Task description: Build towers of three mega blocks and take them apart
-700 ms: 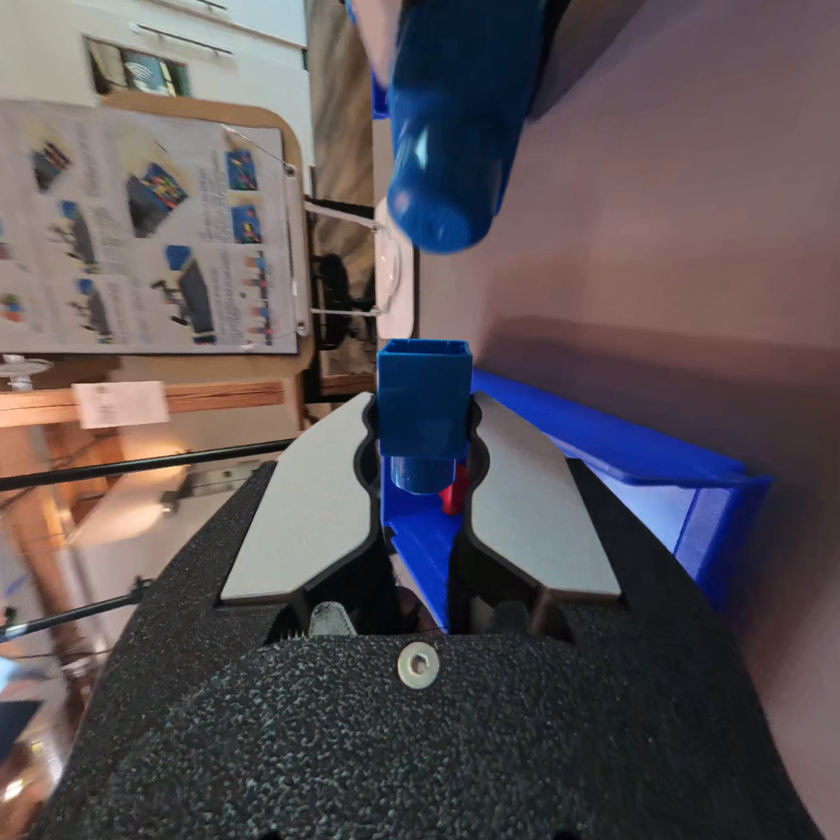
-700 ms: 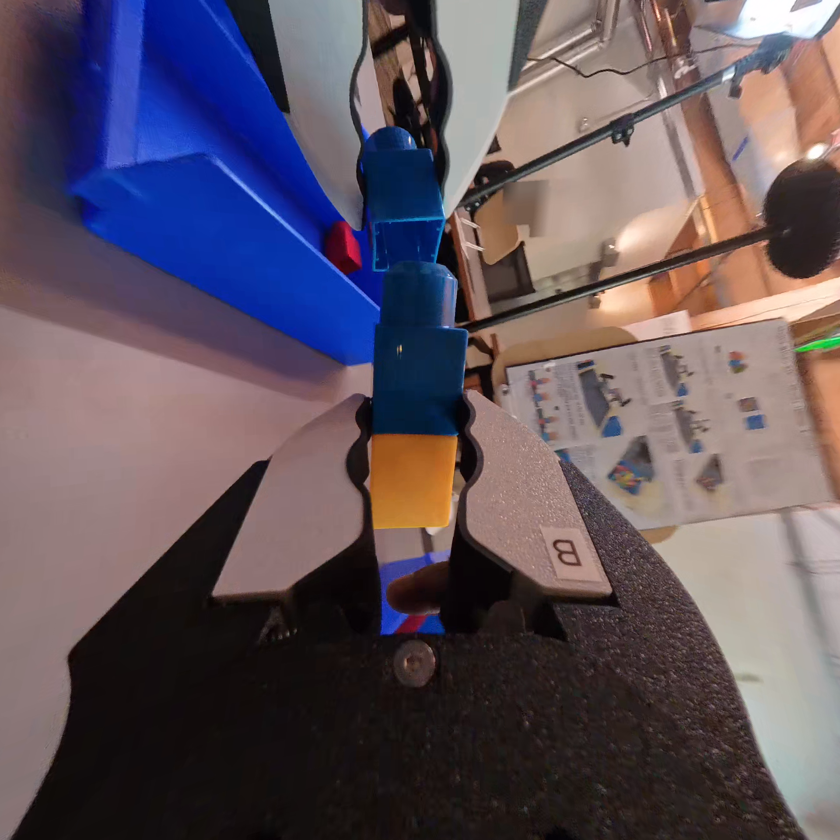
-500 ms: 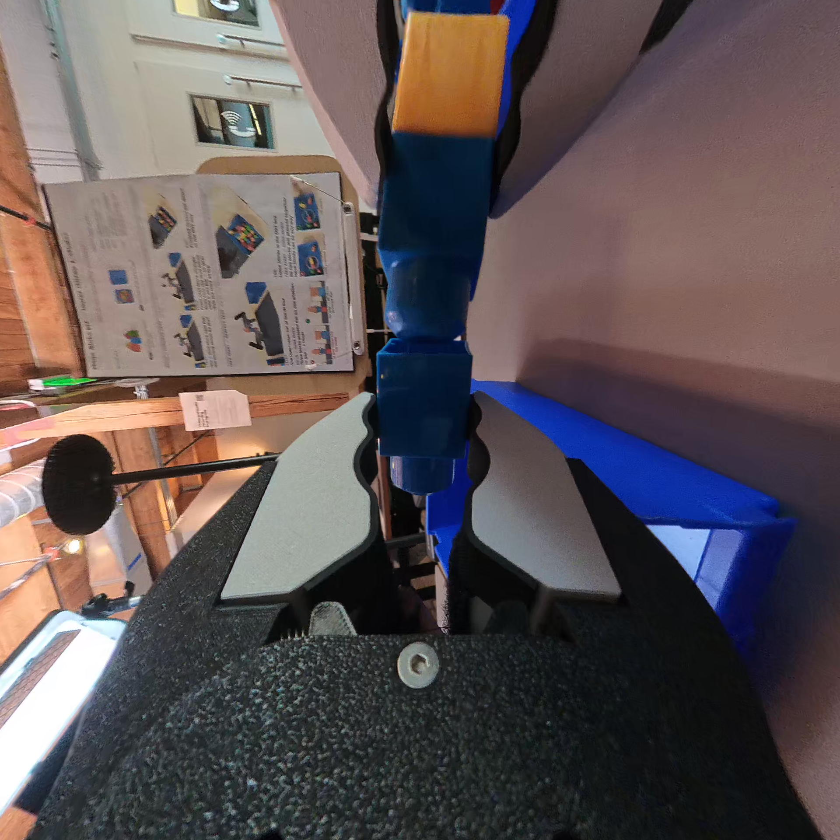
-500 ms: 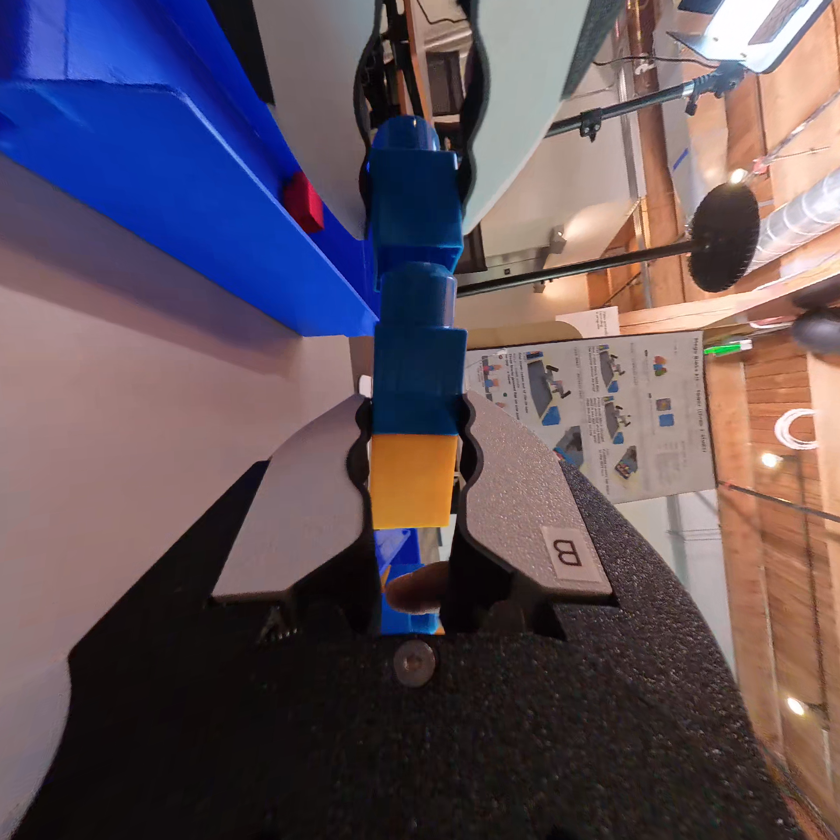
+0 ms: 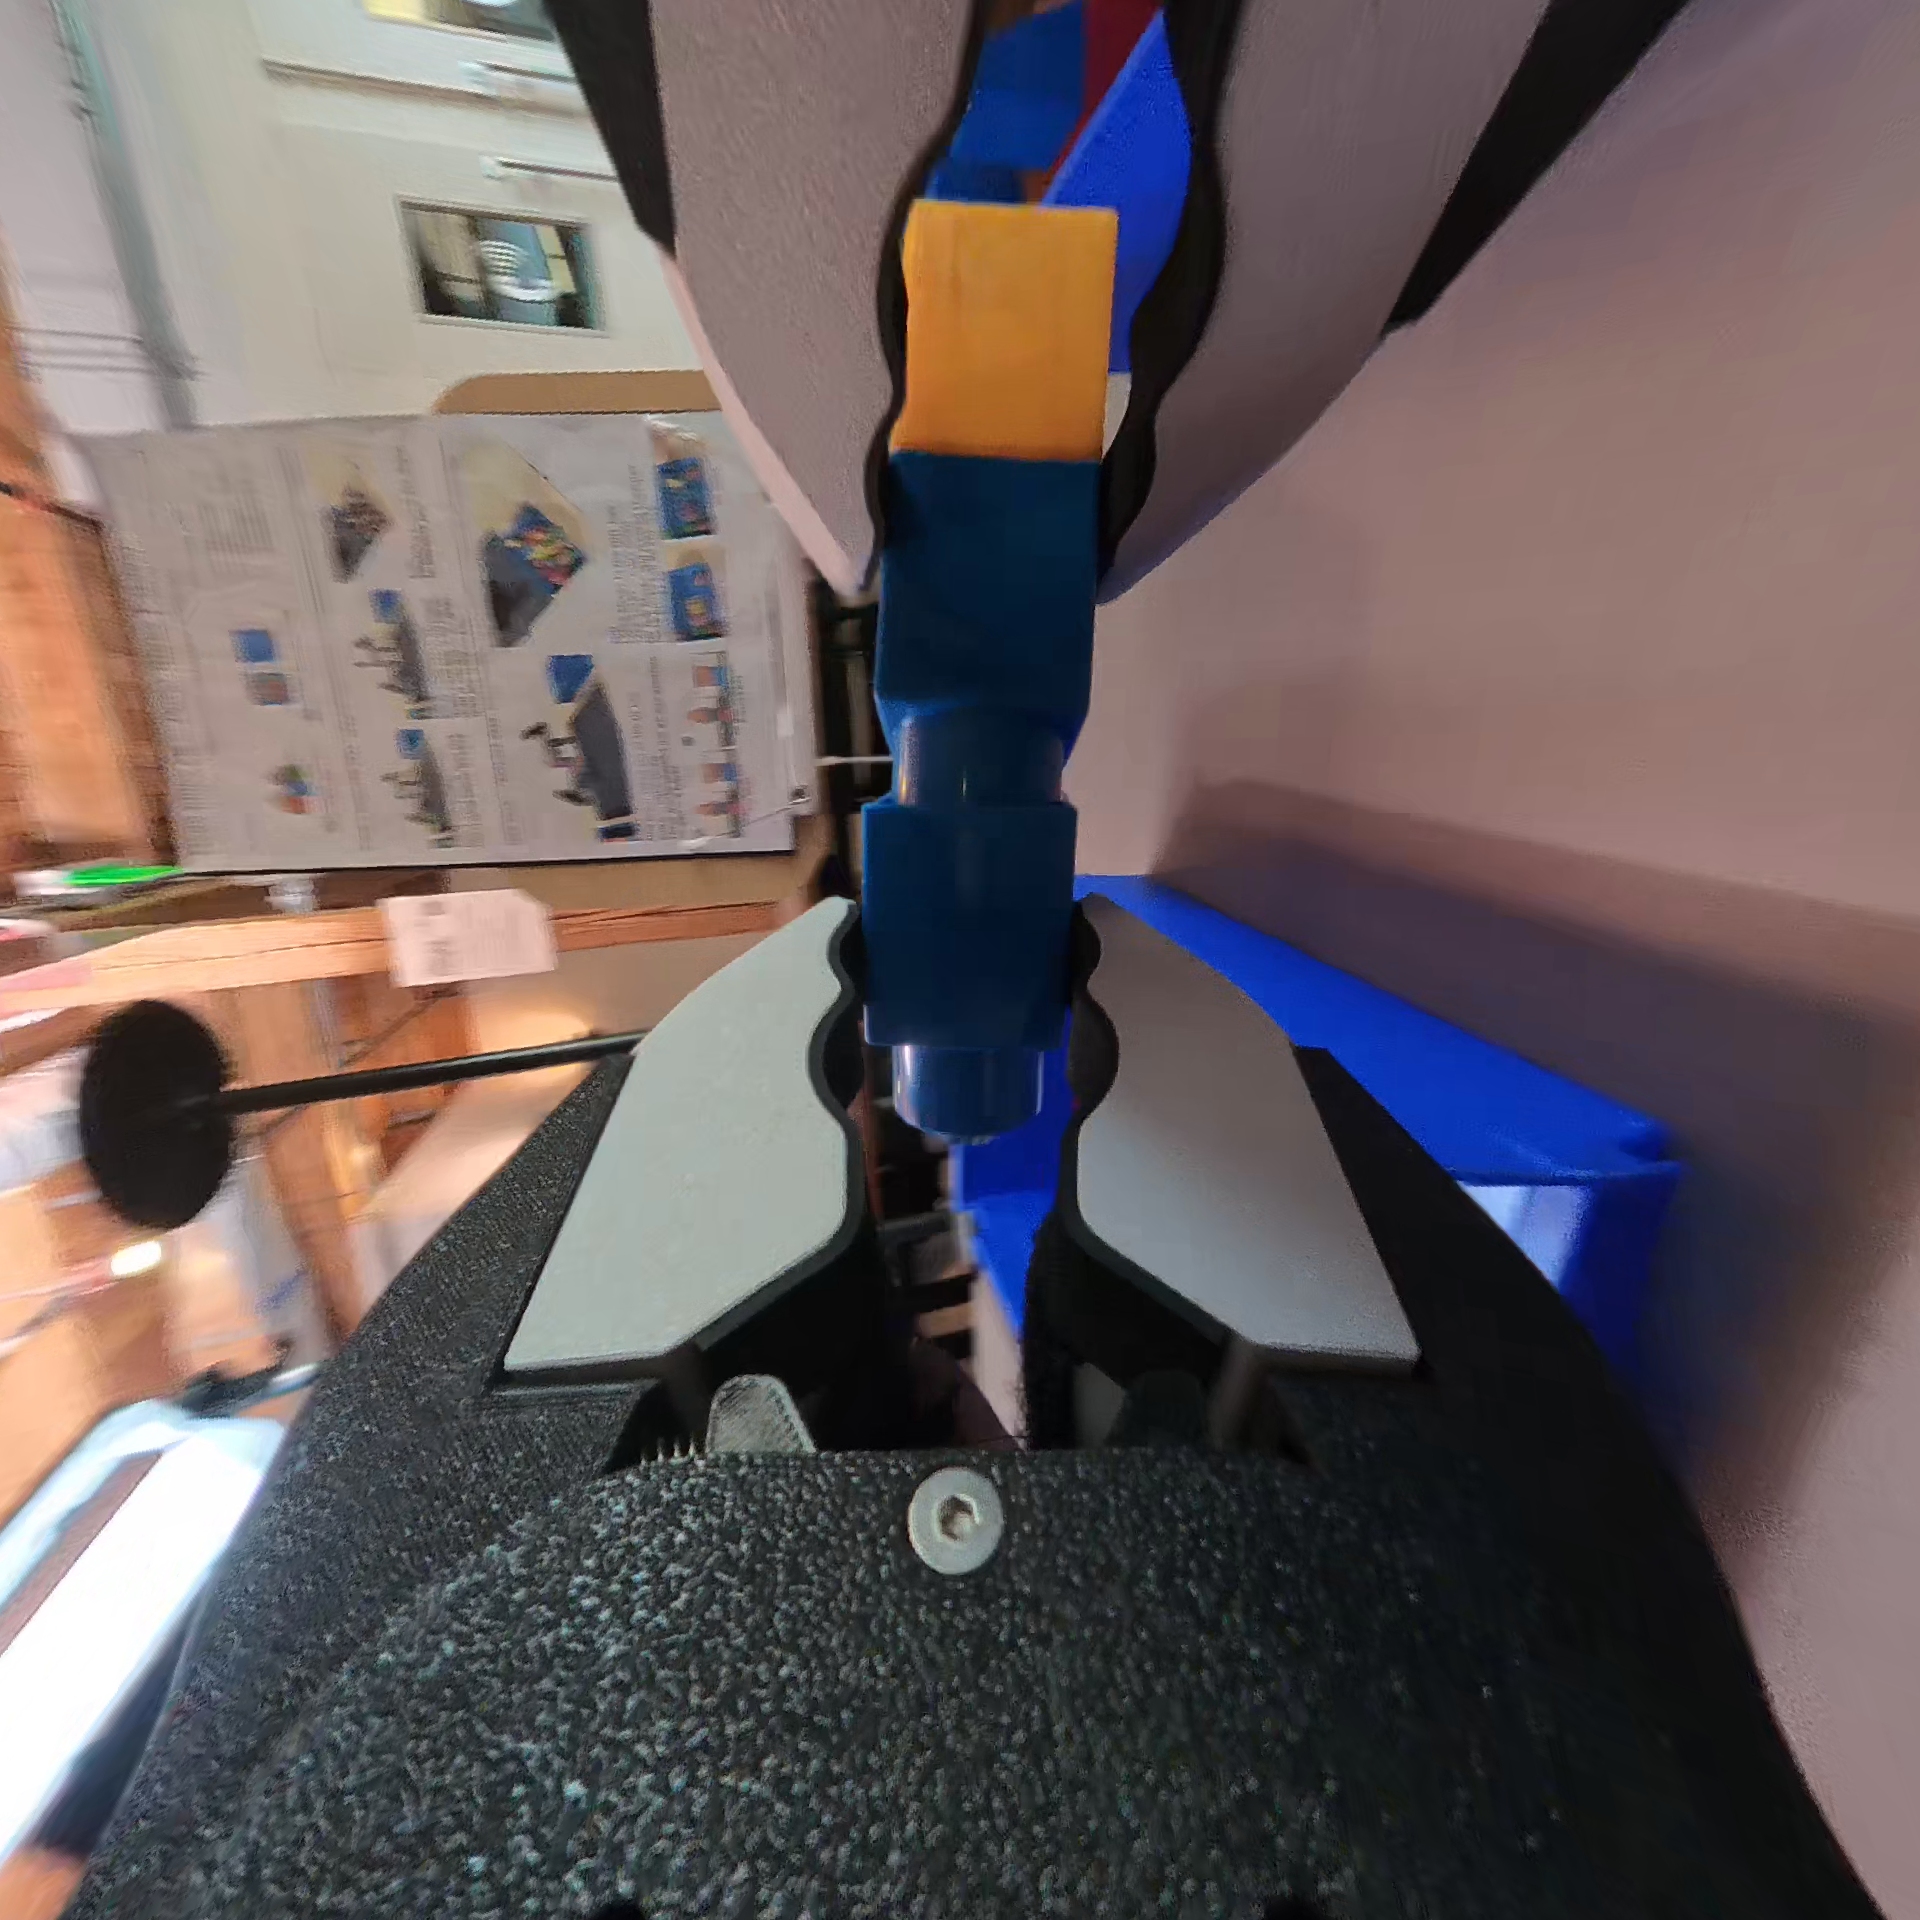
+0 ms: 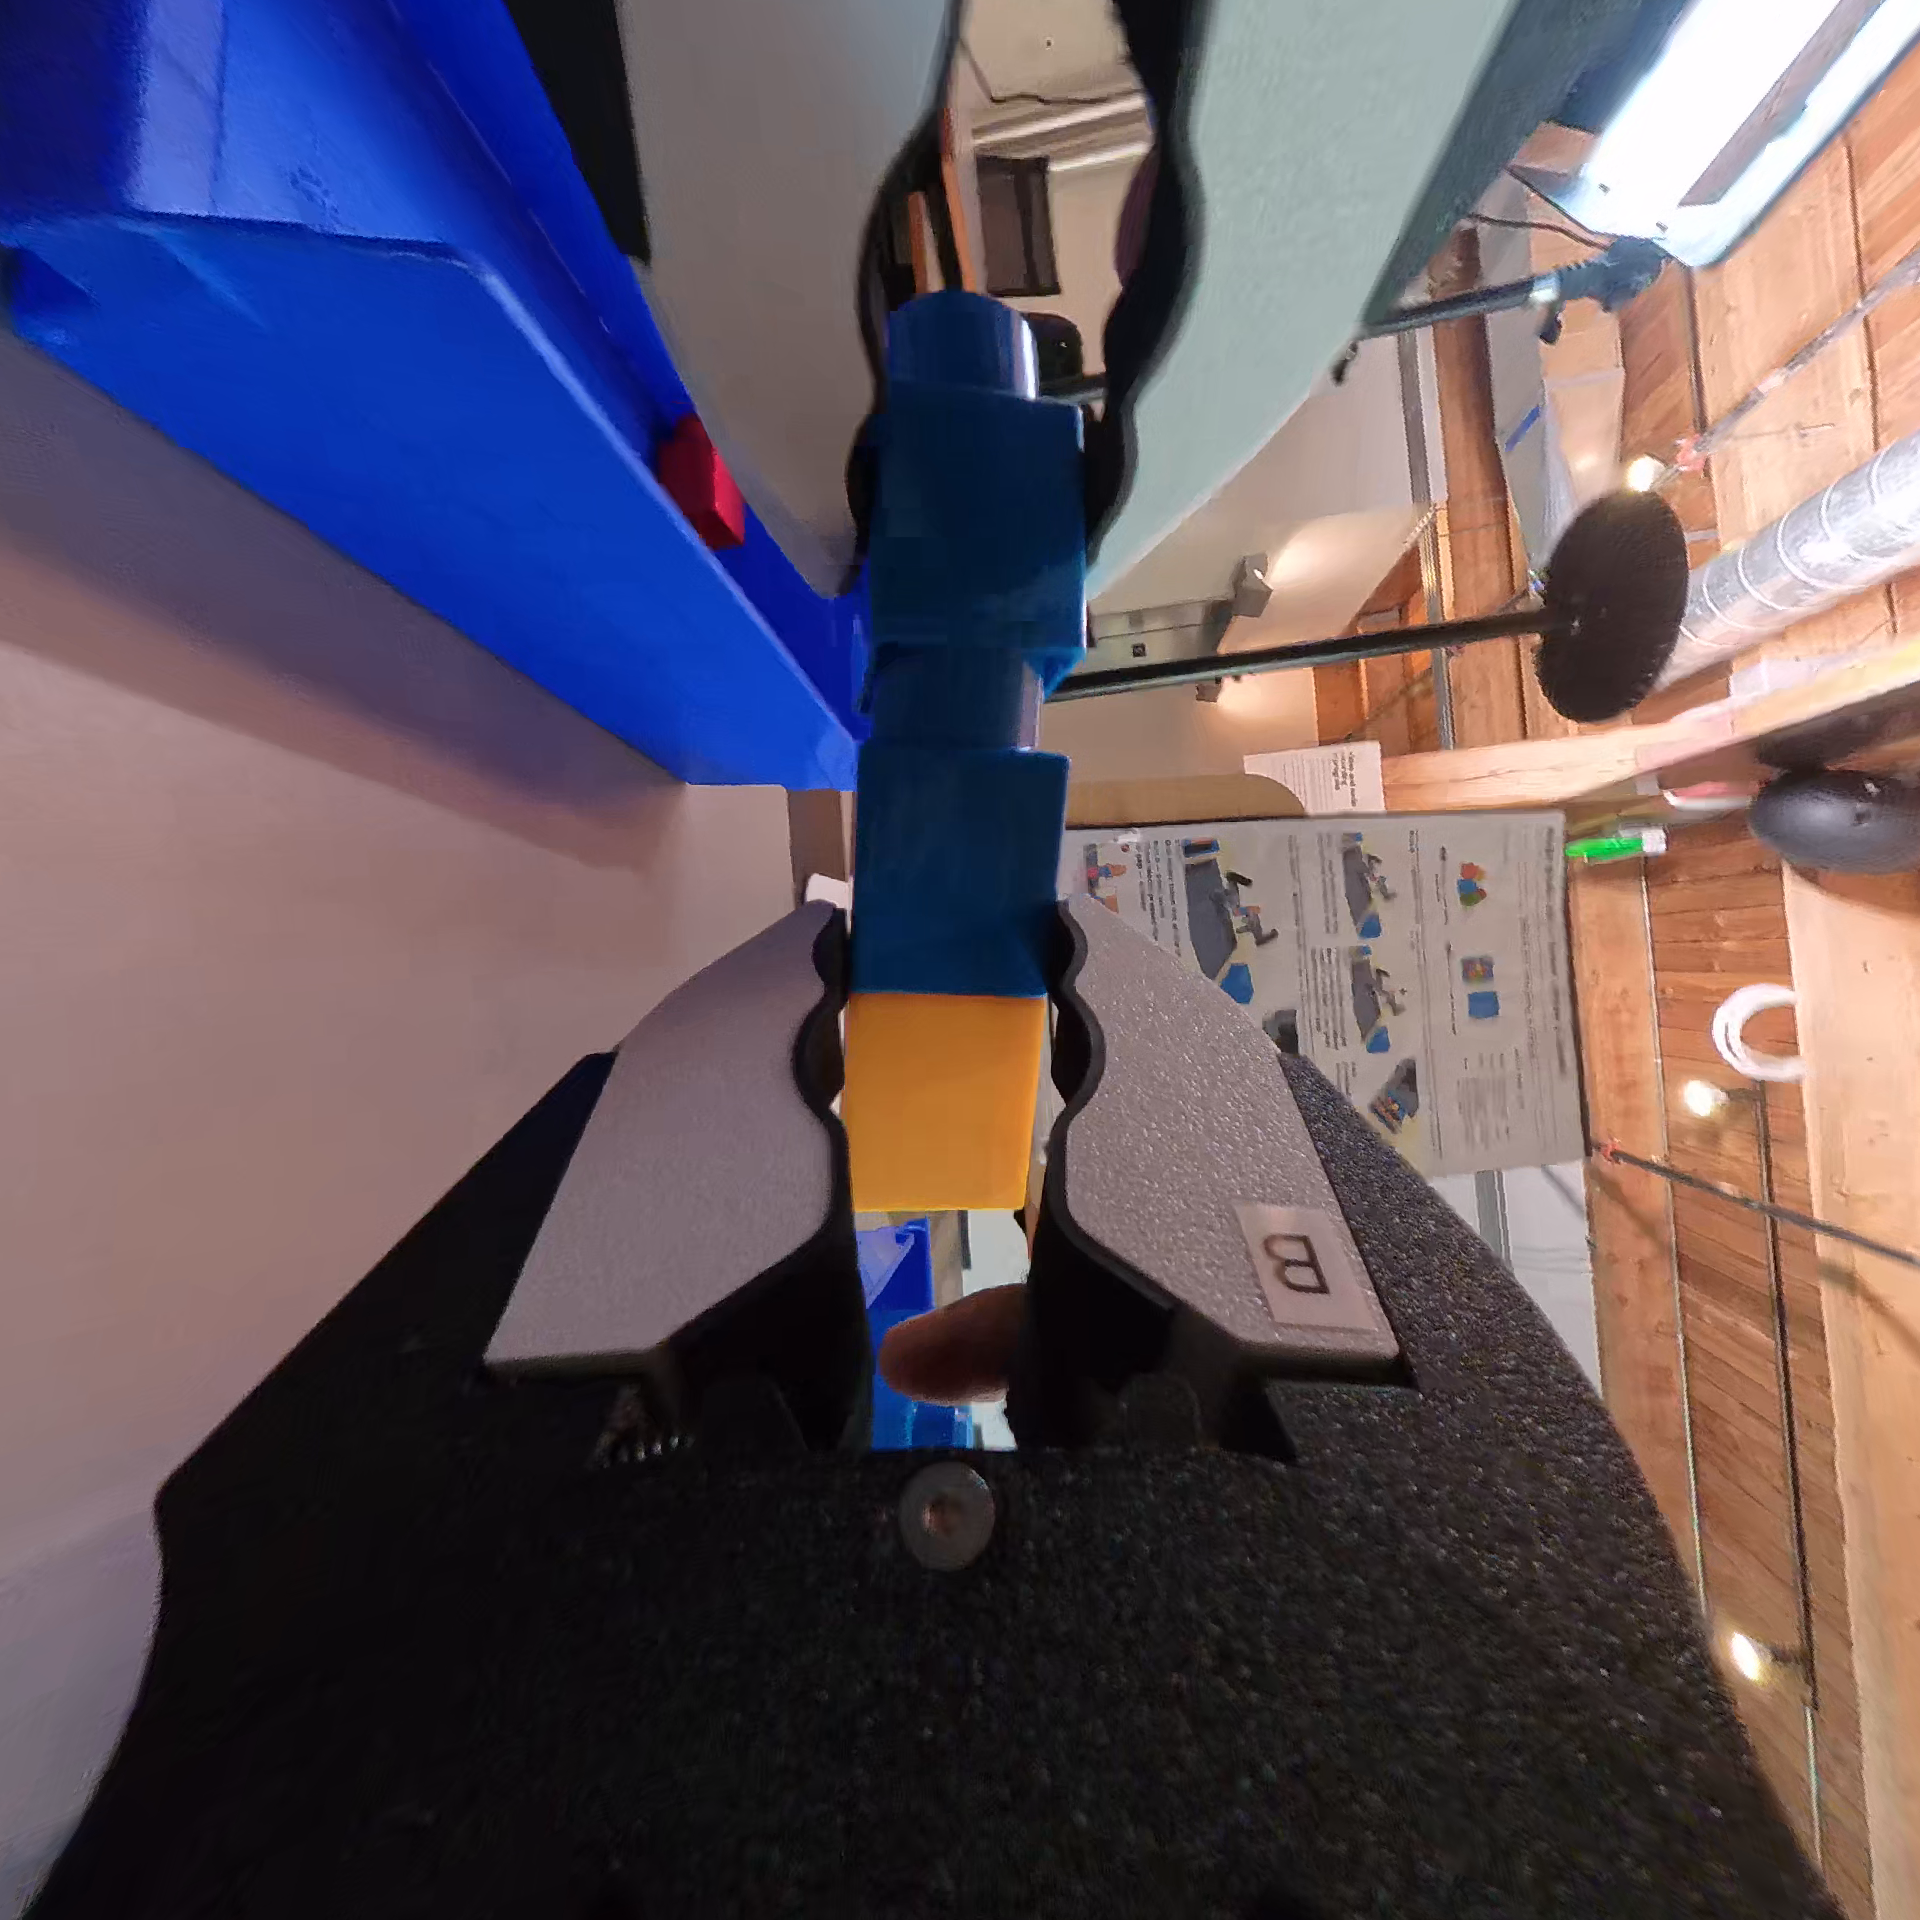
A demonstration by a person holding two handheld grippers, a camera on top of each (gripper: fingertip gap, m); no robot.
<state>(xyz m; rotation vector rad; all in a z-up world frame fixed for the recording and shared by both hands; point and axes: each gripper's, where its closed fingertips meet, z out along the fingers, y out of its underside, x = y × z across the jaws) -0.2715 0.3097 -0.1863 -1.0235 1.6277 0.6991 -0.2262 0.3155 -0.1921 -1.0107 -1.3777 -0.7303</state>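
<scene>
Here both tongs face each other nose to nose, with a line of 3 blocks running between them. The left tongs (image 5: 964, 966) are clamped on a single blue block (image 5: 966, 925), both dark pads pressing its sides, its round stud pointing back toward the tongs' own body. The right tongs (image 6: 943, 997) are closed on a stack of 2: an orange block (image 6: 940, 1101) sits deeper between the fingers and a second blue block (image 6: 956, 873) stands at the fingertips, the pads bearing on both.

The stud of the second blue block goes into the open end of the single blue block; part of that stud shows between the 2 bodies, so the joint is not fully seated. In the left wrist view the stack (image 5: 992, 436) shows straight ahead of the fingertips, held between the far pale fingers (image 5: 790, 312).

A blue bin (image 6: 343, 343) lies on the pale table (image 6: 260, 987), to the left of the right tongs in their view and to the right of the left tongs in theirs. A red block (image 6: 701, 483) shows at the bin's rim. A poster (image 5: 447, 644) on a board hangs beyond, left of the left tongs.
</scene>
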